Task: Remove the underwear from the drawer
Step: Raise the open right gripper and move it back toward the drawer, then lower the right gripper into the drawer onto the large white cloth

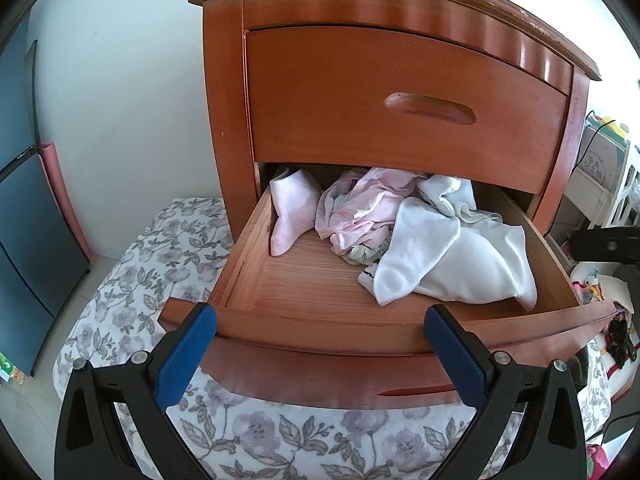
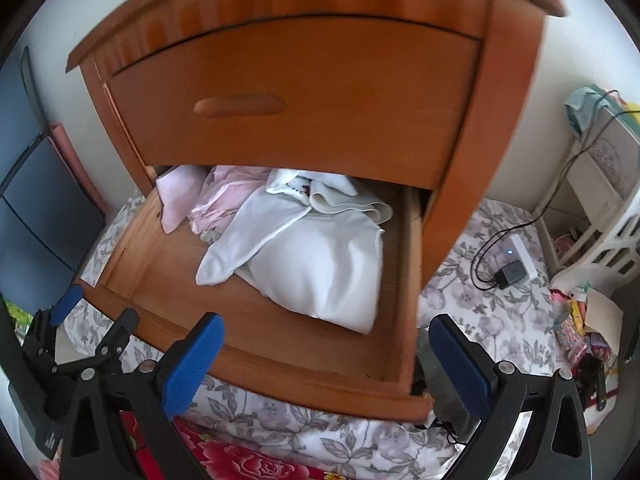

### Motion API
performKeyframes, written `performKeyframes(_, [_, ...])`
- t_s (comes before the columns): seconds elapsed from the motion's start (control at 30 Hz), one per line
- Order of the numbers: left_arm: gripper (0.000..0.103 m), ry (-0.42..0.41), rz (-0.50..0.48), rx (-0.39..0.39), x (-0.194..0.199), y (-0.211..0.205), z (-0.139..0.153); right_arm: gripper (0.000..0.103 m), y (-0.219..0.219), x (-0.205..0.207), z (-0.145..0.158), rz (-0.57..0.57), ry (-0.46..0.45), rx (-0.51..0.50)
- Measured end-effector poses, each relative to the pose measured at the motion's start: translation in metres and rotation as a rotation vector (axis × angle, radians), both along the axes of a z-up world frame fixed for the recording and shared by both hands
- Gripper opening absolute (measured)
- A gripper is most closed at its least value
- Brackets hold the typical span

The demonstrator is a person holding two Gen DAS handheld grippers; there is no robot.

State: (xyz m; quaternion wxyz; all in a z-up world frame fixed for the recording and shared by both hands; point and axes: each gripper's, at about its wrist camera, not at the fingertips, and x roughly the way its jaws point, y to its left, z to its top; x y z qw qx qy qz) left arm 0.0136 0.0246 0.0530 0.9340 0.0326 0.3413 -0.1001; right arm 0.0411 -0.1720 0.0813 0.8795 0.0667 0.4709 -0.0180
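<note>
now both claws, left (image 1: 320,354) & right (image 2: 326,364), hover agape before open drawer (image 1: 320,334).

Crumpled underwear (image 1: 372,208) (pink) in open drawer (image 1: 304,288)

This is a bedroom at home: a wooden nightstand (image 1: 360,92) stands on a flowery blanket (image 1: 168,248), clothes (image 1: 400,220) inside.

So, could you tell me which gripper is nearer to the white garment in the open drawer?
Right, probably. The right gripper hovers open just before the white garment; the left gripper hangs open at the drawer front, left of it.
</note>
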Motion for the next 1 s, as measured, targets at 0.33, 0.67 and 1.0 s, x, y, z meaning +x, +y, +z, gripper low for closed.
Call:
performKeyframes(0.33, [0.103, -0.001, 0.0, 0.0, 0.001, 0.001, 0.0, 0.091, 0.008, 0.047, -0.03, 0.029, 0.106, 0.02])
performKeyframes(0.67, [0.103, -0.002, 0.001, 0.0, 0.002, 0.001, 0.0, 0.087, 0.0, 0.072, -0.068, 0.012, 0.225, 0.026])
performKeyframes(1.0, [0.103, -0.003, 0.0, 0.0, 0.002, 0.001, 0.0, 0.08, 0.0, 0.079, -0.09, 0.037, 0.291, 0.024])
